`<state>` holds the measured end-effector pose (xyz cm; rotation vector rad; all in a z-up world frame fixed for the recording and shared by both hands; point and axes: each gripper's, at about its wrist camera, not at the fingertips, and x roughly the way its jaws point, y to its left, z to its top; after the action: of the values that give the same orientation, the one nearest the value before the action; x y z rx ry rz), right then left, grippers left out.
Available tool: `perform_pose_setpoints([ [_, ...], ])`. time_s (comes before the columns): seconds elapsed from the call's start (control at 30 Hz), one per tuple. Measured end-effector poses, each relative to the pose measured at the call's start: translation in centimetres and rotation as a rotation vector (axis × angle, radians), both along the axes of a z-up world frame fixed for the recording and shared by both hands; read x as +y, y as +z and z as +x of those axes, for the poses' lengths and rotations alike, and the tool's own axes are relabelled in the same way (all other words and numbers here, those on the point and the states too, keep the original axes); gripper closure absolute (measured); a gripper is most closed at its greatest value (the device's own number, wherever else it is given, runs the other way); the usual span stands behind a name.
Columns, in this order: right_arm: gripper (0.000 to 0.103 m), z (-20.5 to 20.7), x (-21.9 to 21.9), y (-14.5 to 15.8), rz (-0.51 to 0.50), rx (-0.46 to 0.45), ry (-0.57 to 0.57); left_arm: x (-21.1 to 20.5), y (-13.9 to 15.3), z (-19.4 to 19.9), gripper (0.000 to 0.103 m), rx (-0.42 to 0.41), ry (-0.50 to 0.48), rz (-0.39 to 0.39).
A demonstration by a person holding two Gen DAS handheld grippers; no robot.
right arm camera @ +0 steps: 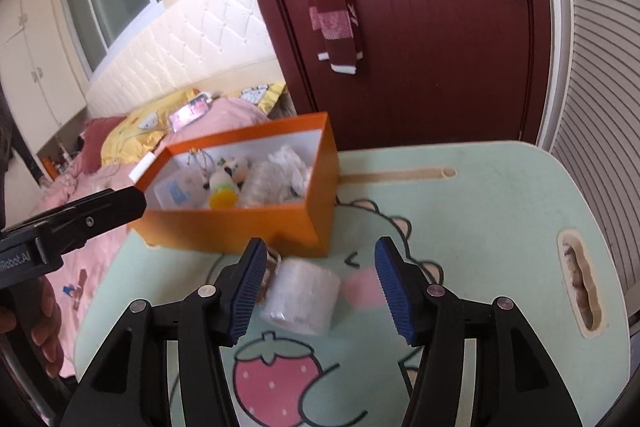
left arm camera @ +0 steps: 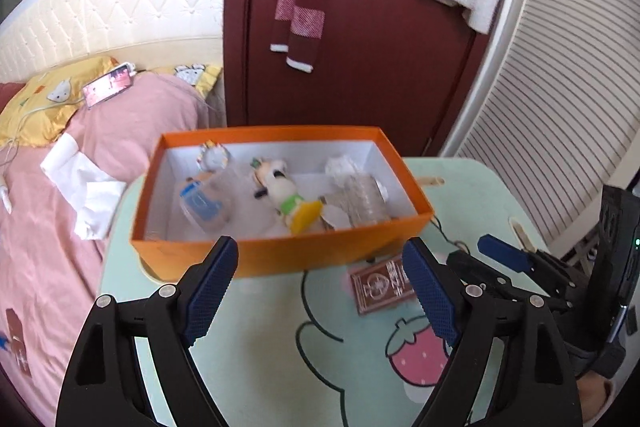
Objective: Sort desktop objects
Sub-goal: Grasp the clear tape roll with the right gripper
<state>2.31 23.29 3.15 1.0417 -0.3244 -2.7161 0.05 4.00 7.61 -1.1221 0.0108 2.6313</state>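
Orange box [left arm camera: 280, 255] sits at the table's [right arm camera: 500, 227] left end beside the pink bed [left arm camera: 52, 227], holding a toy figure [left arm camera: 286, 195] and clear containers. Left hand-held gripper [left arm camera: 320, 287] is released, nothing between its pads. Right hand-held gripper [right arm camera: 320, 287] stands parted around a clear roll [right arm camera: 300, 301], not pressing it.

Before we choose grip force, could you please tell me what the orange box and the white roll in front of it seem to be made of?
Orange box: probably cardboard, matte orange outside, white inside; thin straight walls with crisp folded corners.
White roll: probably soft paper in clear film, judging by the faint sheen; blur leaves this uncertain.
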Motion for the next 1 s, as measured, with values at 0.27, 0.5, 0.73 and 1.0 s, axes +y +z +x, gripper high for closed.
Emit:
perform_pose_setpoints([
  [0.27,0.047,2.6,-0.6,-2.3,0.148,-0.032,0.084,4.0,-3.9,2.6,0.019,0.064,-0.126,-0.278],
  [0.5,0.059,1.3,-1.1,-3.4,0.136,-0.067,0.097,4.6,-4.8,1.8,0.019,0.050,-0.138,-0.293],
  [0.73,0.089,-1.0,-1.1,-3.8,0.063,-0.111,0.104,4.8,-5.2,1.5,0.019,0.037,-0.143,-0.300],
  [1.0,0.091,-0.2,1.5,-3.5,-0.011,-0.123,0.037,6.5,-5.2,1.2,0.019,0.046,-0.169,-0.322],
])
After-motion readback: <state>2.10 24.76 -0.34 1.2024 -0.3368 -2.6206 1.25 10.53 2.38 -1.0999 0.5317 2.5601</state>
